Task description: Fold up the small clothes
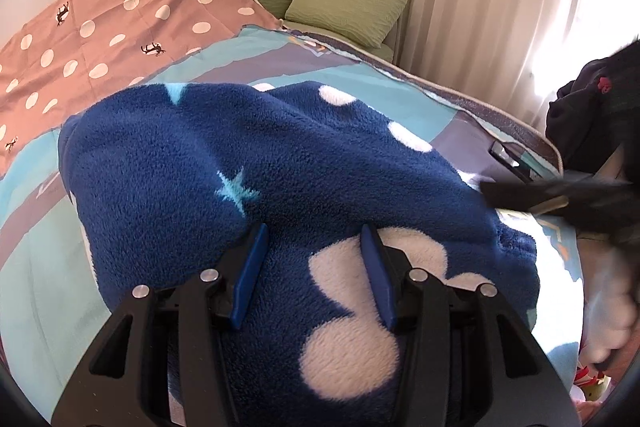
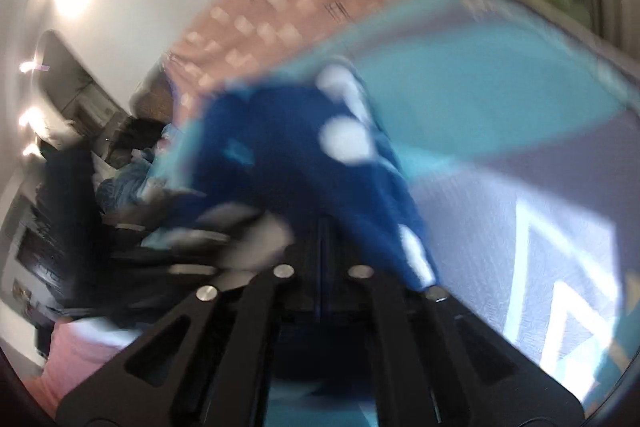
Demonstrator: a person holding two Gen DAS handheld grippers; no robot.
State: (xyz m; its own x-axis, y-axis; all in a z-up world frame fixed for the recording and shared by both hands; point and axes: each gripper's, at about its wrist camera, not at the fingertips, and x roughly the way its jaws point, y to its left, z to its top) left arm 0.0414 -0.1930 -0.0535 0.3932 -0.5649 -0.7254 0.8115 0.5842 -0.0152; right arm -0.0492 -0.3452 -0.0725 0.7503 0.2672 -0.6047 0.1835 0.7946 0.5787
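Nearest the lens, the left gripper (image 1: pixel 314 231) hovered with its blue jaws spread apart over the navy fleece garment (image 1: pixel 248 155), which lay bunched on the turquoise bedspread (image 1: pixel 36 259). At the garment's right edge, the right gripper (image 1: pixel 532 197) showed only as a dark blur; its own view was smeared, so whether its jaws gripped the fleece could not be told. Beyond the garment lay a pink dotted cloth (image 1: pixel 120 11), then green cushions (image 1: pixel 348 9).

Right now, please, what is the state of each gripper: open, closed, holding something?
Left gripper: open, fingers apart over the blue fleece garment, gripping nothing.
Right gripper: closed, apparently on the blue fleece garment; the view is blurred.
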